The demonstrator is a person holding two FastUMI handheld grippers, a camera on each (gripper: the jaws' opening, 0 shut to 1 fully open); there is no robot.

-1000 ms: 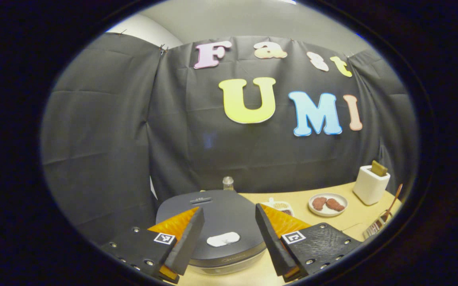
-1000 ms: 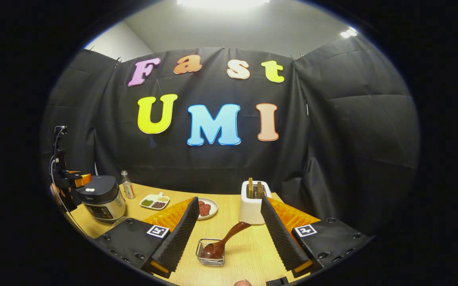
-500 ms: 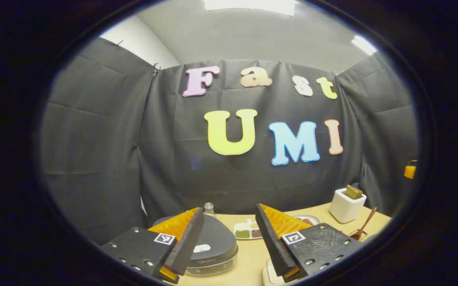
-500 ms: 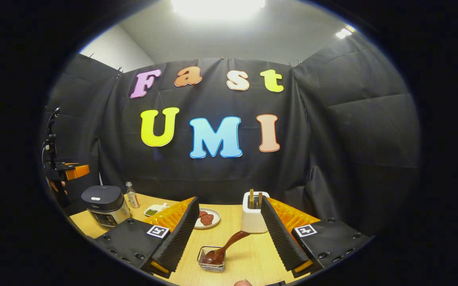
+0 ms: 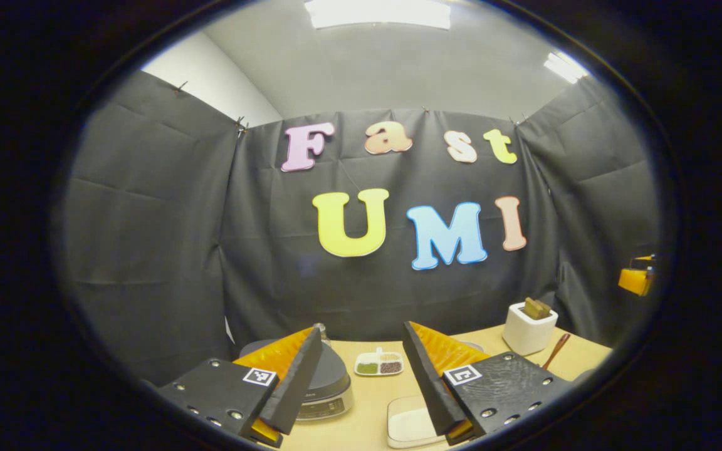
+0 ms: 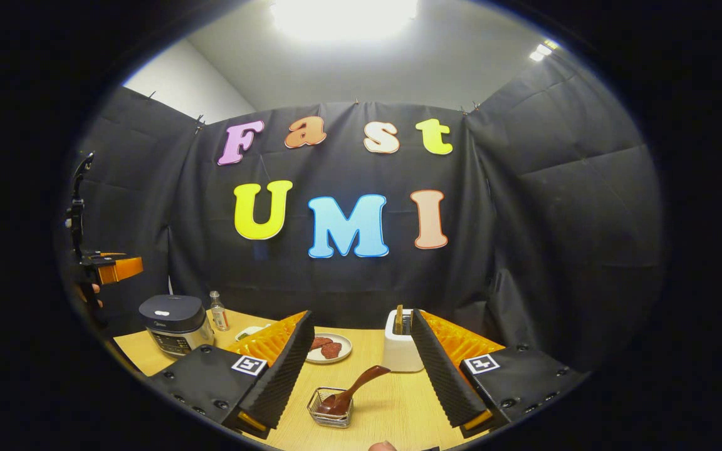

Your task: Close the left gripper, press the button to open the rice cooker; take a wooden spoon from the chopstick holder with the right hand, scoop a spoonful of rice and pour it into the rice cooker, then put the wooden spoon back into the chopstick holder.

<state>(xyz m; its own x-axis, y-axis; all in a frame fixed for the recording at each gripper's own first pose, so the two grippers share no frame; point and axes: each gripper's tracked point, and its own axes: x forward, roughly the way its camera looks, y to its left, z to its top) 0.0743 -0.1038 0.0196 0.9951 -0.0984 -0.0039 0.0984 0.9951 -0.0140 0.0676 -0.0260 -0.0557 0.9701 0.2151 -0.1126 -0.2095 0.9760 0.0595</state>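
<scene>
The dark grey rice cooker (image 6: 176,322) stands at the table's left with its lid down and a white button on top. In the left gripper view the cooker (image 5: 333,379) sits low, partly behind one finger. My left gripper (image 5: 361,382) is open and hangs well above and back from the cooker; the right gripper view also shows the left gripper (image 6: 110,268) high over the cooker. The wooden spoon (image 6: 353,389) leans in a small wire holder (image 6: 329,408), bowl down. My right gripper (image 6: 361,376) is open, with the spoon farther off between its fingers.
On the wooden table (image 6: 392,410) stand a white toaster-like box (image 6: 400,347) with brown slices, a plate of meat (image 6: 328,348), a small bottle (image 6: 217,311) and a compartment tray (image 5: 378,363). A pale shallow dish (image 5: 408,425) lies near the left gripper.
The left gripper has lifted up and back from just over the cooker lid, so the cooker now looks small and low. The right gripper drew back slightly. Both stay open; the lid stays down.
</scene>
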